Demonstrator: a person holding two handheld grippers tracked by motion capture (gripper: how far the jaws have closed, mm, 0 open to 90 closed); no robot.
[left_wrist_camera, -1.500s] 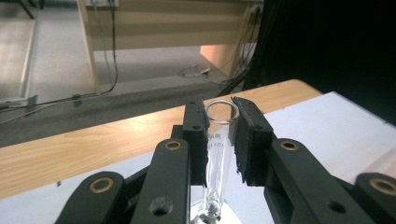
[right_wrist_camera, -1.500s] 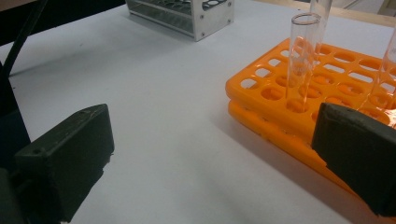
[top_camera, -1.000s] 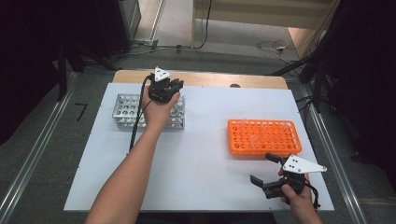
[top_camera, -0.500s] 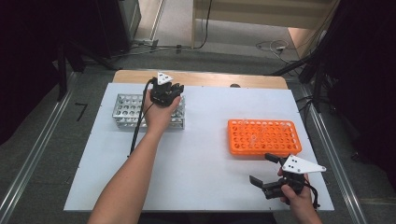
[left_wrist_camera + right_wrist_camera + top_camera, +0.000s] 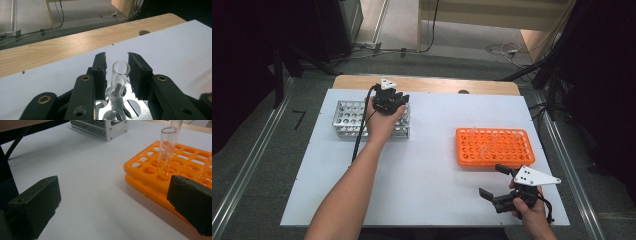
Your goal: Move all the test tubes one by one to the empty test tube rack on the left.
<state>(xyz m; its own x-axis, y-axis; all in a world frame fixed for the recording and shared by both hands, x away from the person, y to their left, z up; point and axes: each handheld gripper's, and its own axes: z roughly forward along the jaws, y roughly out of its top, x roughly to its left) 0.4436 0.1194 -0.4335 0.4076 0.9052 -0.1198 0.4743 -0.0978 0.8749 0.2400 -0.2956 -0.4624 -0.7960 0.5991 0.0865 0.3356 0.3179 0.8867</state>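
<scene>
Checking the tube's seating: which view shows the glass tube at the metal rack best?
The left gripper view: the glass tube stands in the metal rack between the left claw's parted jaws. The high view hides it behind the hand.

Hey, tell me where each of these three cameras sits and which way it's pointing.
High view: above the person's side, looking forward and down on the white table; both forearms come in from below, the left tool over the metal rack.
Left gripper view: on the left tool, looking along its jaws past a glass tube towards the table's wooden edge.
Right gripper view: on the right tool, low over the table, facing the orange rack.
Shared: the high and right gripper views both show both racks.
</scene>
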